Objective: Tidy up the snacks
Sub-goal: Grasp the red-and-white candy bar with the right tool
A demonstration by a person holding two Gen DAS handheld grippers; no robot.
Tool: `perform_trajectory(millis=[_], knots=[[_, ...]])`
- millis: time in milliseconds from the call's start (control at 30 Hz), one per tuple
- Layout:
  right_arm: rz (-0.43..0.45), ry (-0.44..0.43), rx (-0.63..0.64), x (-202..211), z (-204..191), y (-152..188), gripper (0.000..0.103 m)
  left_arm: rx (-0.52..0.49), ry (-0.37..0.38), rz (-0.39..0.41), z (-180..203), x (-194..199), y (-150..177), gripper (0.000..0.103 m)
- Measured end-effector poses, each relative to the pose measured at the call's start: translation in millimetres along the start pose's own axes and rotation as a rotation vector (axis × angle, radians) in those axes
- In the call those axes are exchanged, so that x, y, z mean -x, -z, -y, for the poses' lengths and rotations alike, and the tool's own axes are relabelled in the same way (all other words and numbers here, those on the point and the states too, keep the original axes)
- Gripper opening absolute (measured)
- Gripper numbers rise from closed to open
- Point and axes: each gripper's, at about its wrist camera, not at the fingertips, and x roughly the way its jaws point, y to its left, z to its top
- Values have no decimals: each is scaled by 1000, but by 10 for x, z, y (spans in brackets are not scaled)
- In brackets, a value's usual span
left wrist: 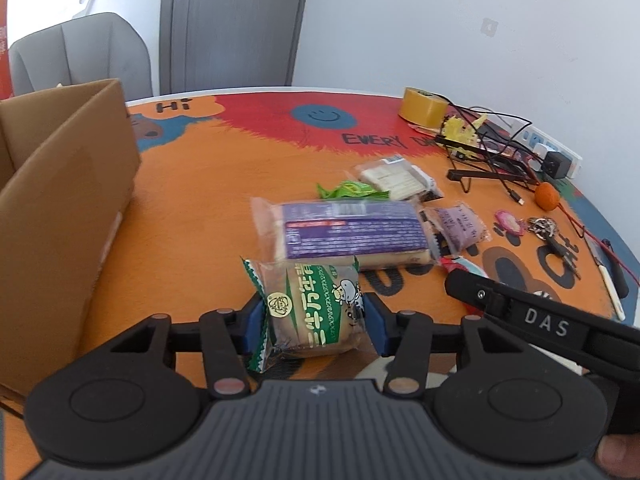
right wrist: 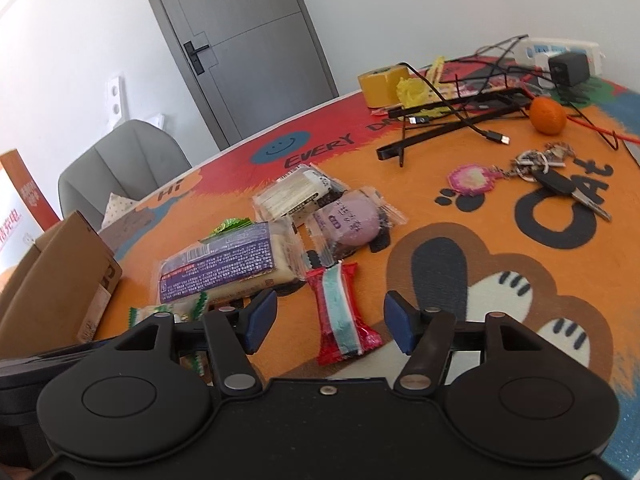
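My left gripper [left wrist: 316, 324] is shut on a green-and-white bread packet [left wrist: 316, 300], its blue pads pressing both sides just above the table. My right gripper [right wrist: 330, 322] is open, with a red candy wrapper [right wrist: 340, 312] lying between its fingers, touched by neither pad. Beyond them lie a long purple packet [left wrist: 348, 232] [right wrist: 224, 260], a round purple cake [right wrist: 352, 220], a white wafer packet [right wrist: 296, 192] and a green packet [left wrist: 348, 190]. An open cardboard box [left wrist: 60, 200] [right wrist: 60, 272] stands at the left.
The round table [left wrist: 200, 200] has an orange cartoon cover. At the back right are a yellow tape roll [left wrist: 424, 106], tangled cables with a power strip [right wrist: 560, 56], an orange [right wrist: 548, 116] and keys [right wrist: 552, 176]. A grey chair [left wrist: 80, 52] stands behind the box.
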Motion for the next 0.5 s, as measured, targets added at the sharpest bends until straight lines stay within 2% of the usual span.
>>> perform_trajectory(millis=[67, 100, 167, 233, 267, 300, 500], knots=[[5, 12, 15, -28, -42, 4, 60, 2, -9, -5, -39, 6, -7, 52], [7, 19, 20, -35, -56, 6, 56, 6, -17, -7, -54, 9, -9, 54], [6, 27, 36, -40, -78, 13, 45, 9, -27, -17, -77, 11, -15, 56], [2, 29, 41, -31, -74, 18, 28, 14, -39, -25, -94, 10, -15, 65], [-3, 23, 33, -24, -56, 21, 24, 19, -50, -28, -99, 11, -12, 74], [-4, 14, 21, -10, -32, 23, 22, 24, -55, -23, -98, 18, -6, 79], [-10, -3, -11, 70, 38, 58, 22, 1, -76, 3, -15, 7, 18, 83]])
